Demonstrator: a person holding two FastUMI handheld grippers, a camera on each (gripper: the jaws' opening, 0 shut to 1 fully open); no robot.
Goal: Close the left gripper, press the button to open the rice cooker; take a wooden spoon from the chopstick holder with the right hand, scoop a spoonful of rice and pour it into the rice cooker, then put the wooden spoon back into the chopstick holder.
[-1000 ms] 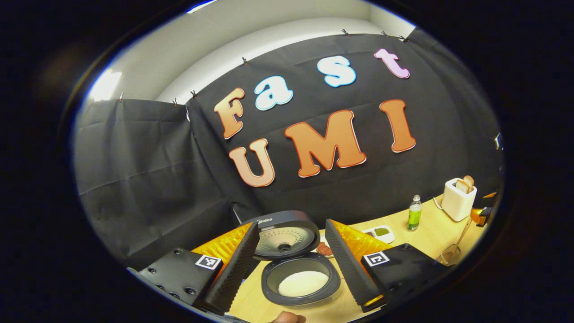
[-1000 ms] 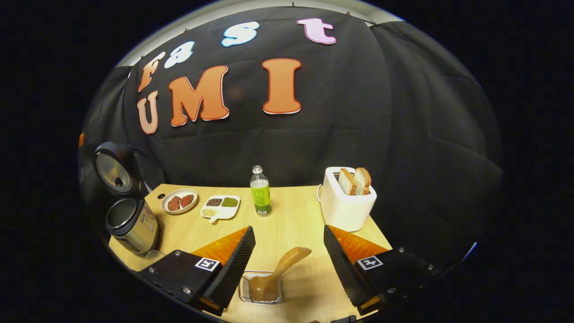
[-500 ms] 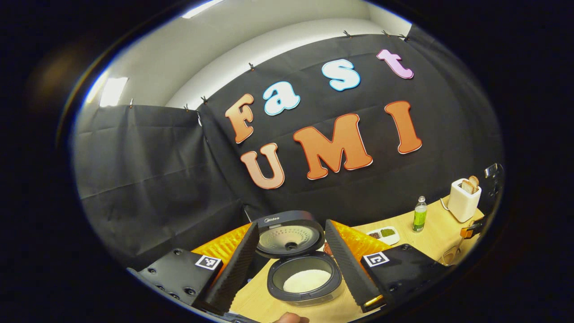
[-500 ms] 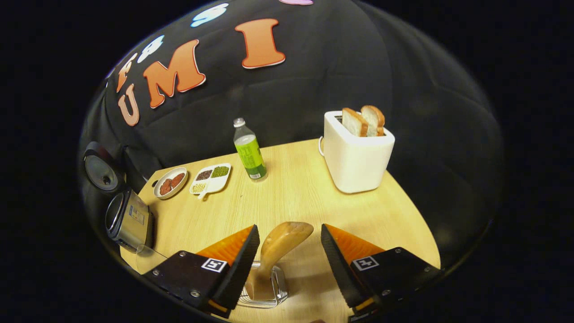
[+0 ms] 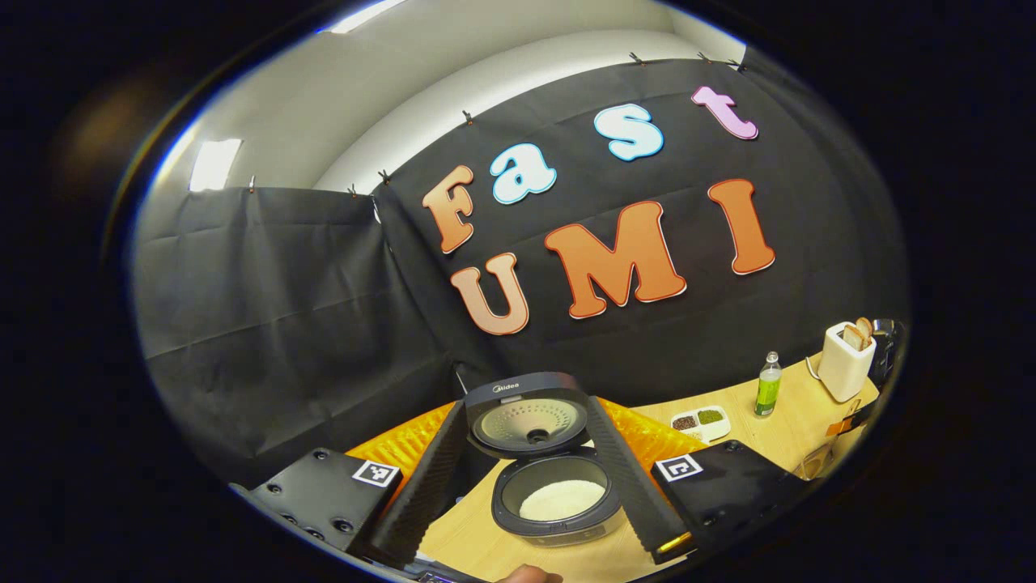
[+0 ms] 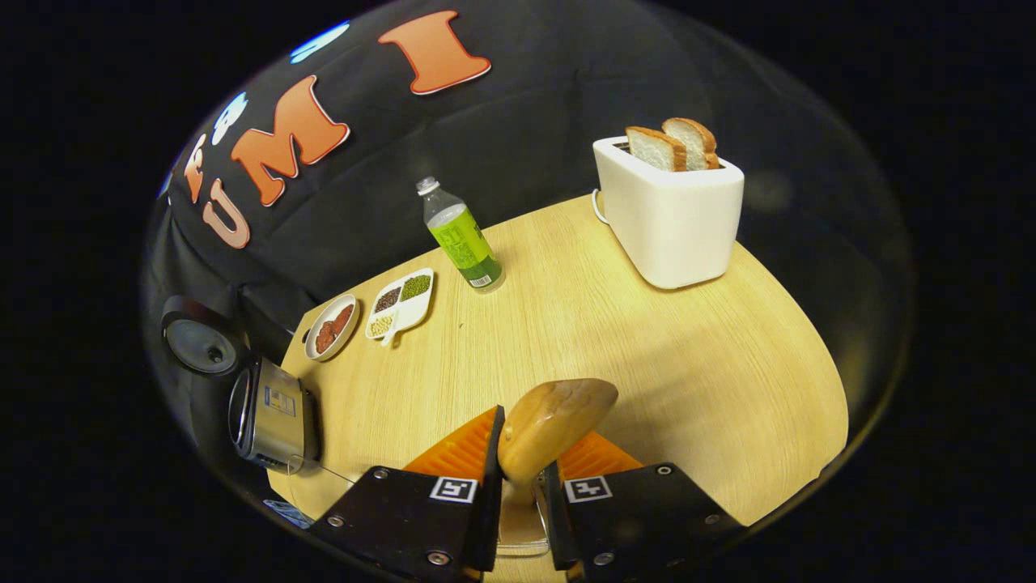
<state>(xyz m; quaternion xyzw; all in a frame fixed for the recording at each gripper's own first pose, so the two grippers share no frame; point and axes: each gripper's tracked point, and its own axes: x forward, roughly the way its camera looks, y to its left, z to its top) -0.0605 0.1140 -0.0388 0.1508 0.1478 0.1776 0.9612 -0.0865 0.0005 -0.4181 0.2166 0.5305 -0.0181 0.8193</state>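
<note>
Right tongs (image 6: 518, 486) newly around wooden spoon (image 6: 550, 425) (holder hidden).

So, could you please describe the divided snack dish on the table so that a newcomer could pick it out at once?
Start at the wooden table and find the green bottle standing near the black wall. Just to its left in the right gripper view lies the divided snack dish, beside a round plate of reddish pieces. Unlike that plate, it is white, oblong and split into compartments holding green, dark and pale grains.
</note>
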